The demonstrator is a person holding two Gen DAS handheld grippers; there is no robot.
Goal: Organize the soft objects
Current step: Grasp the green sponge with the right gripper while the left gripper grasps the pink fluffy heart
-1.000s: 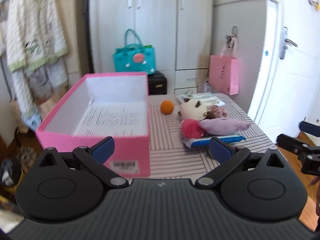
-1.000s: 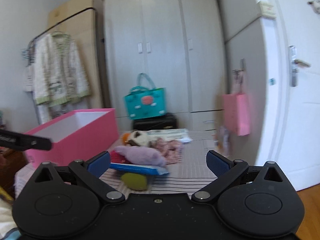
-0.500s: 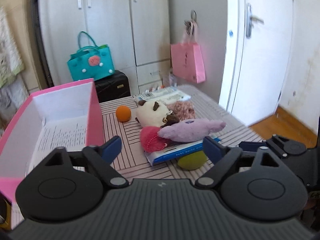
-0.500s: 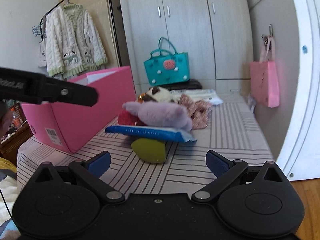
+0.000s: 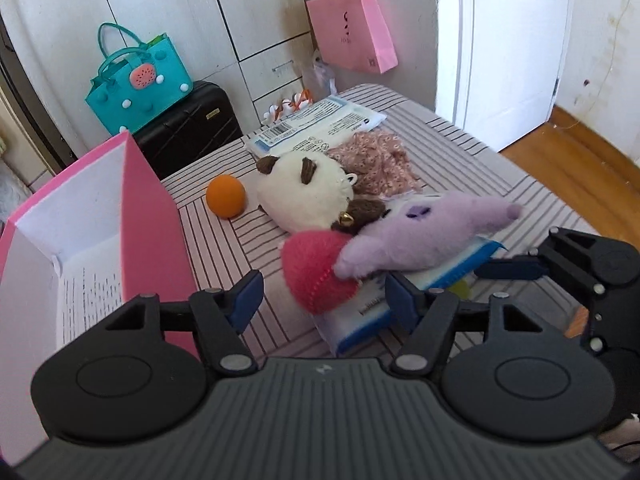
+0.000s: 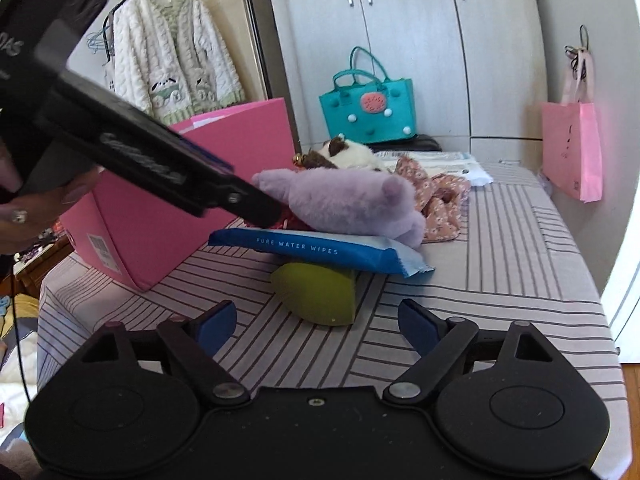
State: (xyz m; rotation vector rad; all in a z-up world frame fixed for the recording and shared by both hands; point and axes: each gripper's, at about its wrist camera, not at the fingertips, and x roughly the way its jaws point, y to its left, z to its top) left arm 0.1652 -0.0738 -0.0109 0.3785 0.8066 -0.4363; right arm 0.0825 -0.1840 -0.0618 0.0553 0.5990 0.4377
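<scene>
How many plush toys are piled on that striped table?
3: a cream toy at the back, a purple toy lying on the wipes pack, a red toy beside it. More could be hidden underneath.

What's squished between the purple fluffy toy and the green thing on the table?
The blue wipes pack: the purple toy lies on top of it, and the green thing sits under it, best shown in the right wrist view.

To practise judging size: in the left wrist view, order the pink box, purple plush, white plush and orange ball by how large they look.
1. pink box, though nearest the camera
2. purple plush and white plush, too alike to rank
3. orange ball
</scene>
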